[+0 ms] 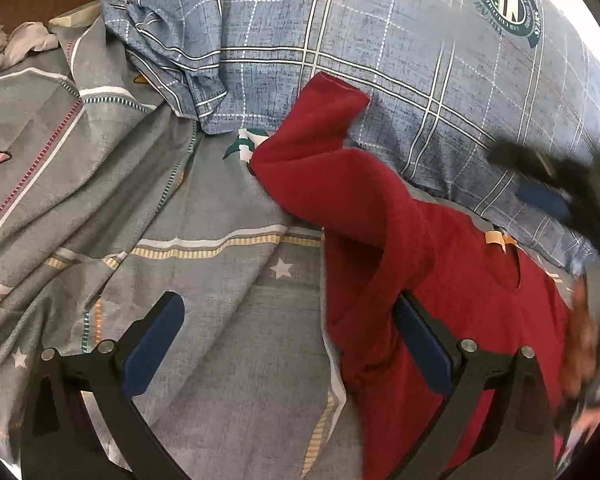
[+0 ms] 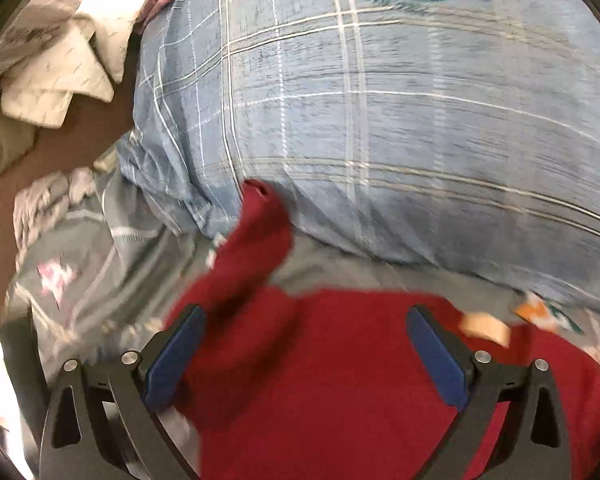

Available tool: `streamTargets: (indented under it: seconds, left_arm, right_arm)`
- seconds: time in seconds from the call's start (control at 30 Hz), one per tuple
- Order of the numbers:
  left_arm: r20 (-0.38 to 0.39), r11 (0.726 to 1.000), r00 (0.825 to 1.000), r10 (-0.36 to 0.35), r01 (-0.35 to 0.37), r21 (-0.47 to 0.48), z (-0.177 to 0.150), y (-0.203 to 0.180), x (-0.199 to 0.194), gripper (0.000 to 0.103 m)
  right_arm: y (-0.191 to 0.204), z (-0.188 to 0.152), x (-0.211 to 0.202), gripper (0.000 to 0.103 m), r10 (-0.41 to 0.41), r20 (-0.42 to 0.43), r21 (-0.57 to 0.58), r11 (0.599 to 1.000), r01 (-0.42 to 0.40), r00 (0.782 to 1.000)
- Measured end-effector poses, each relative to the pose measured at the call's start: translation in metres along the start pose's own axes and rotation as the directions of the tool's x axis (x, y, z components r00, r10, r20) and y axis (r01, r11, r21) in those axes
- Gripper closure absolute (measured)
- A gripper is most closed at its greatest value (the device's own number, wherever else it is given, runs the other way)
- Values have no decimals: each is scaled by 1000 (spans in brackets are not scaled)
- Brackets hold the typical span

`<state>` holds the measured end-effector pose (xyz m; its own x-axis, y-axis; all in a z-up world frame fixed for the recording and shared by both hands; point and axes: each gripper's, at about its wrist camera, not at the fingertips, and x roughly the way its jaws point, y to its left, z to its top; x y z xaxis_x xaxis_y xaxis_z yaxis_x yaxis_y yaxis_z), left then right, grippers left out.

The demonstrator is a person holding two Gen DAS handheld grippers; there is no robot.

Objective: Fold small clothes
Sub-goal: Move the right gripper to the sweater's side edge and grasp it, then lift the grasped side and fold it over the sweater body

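A small dark red long-sleeved top (image 1: 452, 280) lies on the grey patterned bedsheet (image 1: 204, 208), one sleeve (image 1: 320, 128) reaching up against a blue plaid pillow (image 1: 420, 52). My left gripper (image 1: 288, 340) is open over the top's left edge; its right finger lies on the red fabric, its left finger over the sheet. In the right wrist view, which is blurred, my right gripper (image 2: 304, 354) is open just above the red top (image 2: 340, 392), with the sleeve (image 2: 256, 240) ahead. The right gripper also shows blurred at the left wrist view's right edge (image 1: 540, 176).
The blue plaid pillow (image 2: 380, 120) fills the far side. A tan neck label (image 1: 496, 238) marks the top's collar. Crumpled pale cloth (image 1: 16, 44) lies far left by the bed's edge, and white quilted fabric (image 2: 60, 80) lies beyond on a brown surface.
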<state>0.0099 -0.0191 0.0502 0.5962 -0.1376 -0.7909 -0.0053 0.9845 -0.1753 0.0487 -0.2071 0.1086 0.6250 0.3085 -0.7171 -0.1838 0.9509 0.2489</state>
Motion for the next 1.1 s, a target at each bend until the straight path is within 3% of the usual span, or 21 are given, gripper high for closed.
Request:
streamTargets:
  seconds: [0.13,0.3,0.37,0.4,0.43,0.47,0.57,0.73,0.9,1.1]
  left_arm:
    - [-9,1000,1000,-4,4,1,1,1,3,0]
    - [-21,1000,1000,-10,10,1,5,3,7,0]
    - [-24,1000,999,-21,21,-6,6,4,9,0]
    - [-27,1000,999,-24,24,-5,7,3,11,0]
    - [-29,1000,999,-24,24,0,7,3,12,0]
    - [-30,1000,999,-20,20,6,7,2,12,0]
    - [-27,1000,999,-20,20,12,7,3,10,0]
    - [-24,999,999,-48,49,20,4,-3,7,0]
    - [-20,997,998,-55,56,58,-2,-16,6,0]
    - [-11,996,998,-56,57,64,-1,-16,0,0]
  right_arm:
    - [12,29,44,15,33,-20,-4,999,-33,999]
    - [27,47,94,17,38,-23,-28,999,-39,999]
    - [30,52,115,24,41,-24,-17,999,-41,999]
    - [31,54,123,47,41,-24,-17,999,-41,999]
    - [33,57,134,81,47,-36,-16,999,-47,998]
    - [32,58,141,94,51,-53,-10,999,-51,997]
    - [28,59,137,96,65,-44,21,998,-64,997]
    - [15,60,76,96,93,40,8,996,-94,995]
    - [16,60,41,96,28,63,-62,998,-24,998]
    - [10,60,27,96,11,37,-85,996,-8,999]
